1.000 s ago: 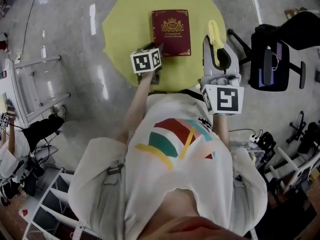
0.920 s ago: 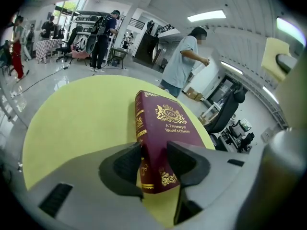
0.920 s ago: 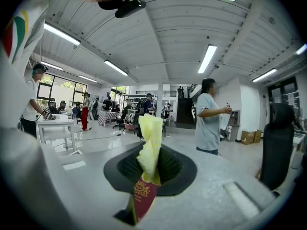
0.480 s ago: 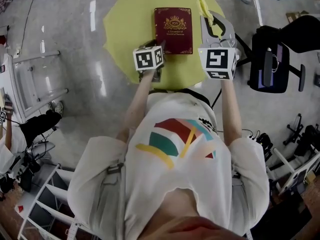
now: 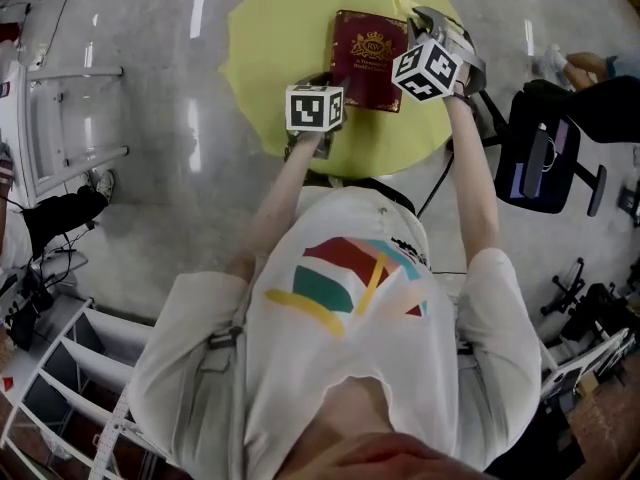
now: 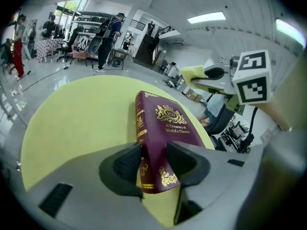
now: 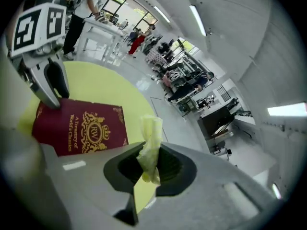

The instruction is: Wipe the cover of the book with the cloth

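1. Over the last second your right gripper (image 5: pixel 428 20) has swung in from off the tabletop's (image 5: pixel 265 58) right edge. It now sits at the far right corner of the book (image 5: pixel 368 48).
2. Its fingers (image 7: pixel 125 166) are closed on the yellow cloth (image 7: pixel 150 140), pinched near the cloth's lower end so that a crumpled tuft sticks out past the tips.
3. In the right gripper view the tuft sits just beside the cover's right edge, over bare yellow tabletop. So the cloth looks not yet on the cover, and wiping has probably not begun.
4. Your left gripper (image 6: pixel 153 163) has stayed put. Its fingers are clamped on the book's near corner at the spine side.
5. The book lies flat on the tabletop, cover up, with the gilt crest uncovered. Its far end has turned a little to the right.
6. You seem at the end of the approach. What is left is to lower the cloth onto the maroon cover and sweep it across while the left gripper steadies the book.
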The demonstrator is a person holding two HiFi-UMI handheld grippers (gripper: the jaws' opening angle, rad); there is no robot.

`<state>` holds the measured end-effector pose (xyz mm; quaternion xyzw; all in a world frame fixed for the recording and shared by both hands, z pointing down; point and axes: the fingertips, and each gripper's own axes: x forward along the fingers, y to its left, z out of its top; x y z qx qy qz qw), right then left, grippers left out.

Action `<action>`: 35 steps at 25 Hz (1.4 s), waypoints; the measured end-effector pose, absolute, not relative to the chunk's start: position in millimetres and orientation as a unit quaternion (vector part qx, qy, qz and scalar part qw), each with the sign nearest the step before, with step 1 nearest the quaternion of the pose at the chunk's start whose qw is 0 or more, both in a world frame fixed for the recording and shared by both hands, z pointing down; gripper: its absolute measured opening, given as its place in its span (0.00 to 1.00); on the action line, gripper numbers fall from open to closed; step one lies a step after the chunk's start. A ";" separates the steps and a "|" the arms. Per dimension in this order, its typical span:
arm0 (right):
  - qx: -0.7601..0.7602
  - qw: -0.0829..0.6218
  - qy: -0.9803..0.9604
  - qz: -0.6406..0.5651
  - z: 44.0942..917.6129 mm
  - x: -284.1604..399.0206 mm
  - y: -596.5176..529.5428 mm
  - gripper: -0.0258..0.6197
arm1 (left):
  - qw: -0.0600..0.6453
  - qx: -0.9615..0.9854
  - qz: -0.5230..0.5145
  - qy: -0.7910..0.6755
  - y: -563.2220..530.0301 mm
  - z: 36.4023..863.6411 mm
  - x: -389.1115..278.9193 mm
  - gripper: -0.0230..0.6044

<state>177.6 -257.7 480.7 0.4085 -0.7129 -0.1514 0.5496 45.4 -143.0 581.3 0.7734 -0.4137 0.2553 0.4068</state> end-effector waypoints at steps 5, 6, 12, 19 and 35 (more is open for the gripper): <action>0.363 0.585 -0.711 -0.142 522.0 164.8 -263.8 0.09 | 0.403 0.775 0.255 -0.414 -144.0 579.8 43.9 0.31; 0.357 0.592 -0.710 -0.135 529.6 162.8 -264.5 0.09 | 0.403 0.775 0.255 -0.415 -143.8 580.1 43.6 0.31; 0.302 0.651 -0.686 -0.121 572.2 163.5 -256.5 0.09 | 0.403 0.775 0.256 -0.414 -143.1 579.6 44.4 0.31; 0.293 0.658 -0.683 -0.123 578.0 162.0 -250.6 0.08 | 0.401 0.775 0.255 -0.417 -143.9 580.1 43.3 0.31; 0.198 0.660 -0.723 -0.043 576.3 145.2 -177.7 0.08 | 0.401 0.778 0.246 -0.416 -142.9 577.1 46.8 0.31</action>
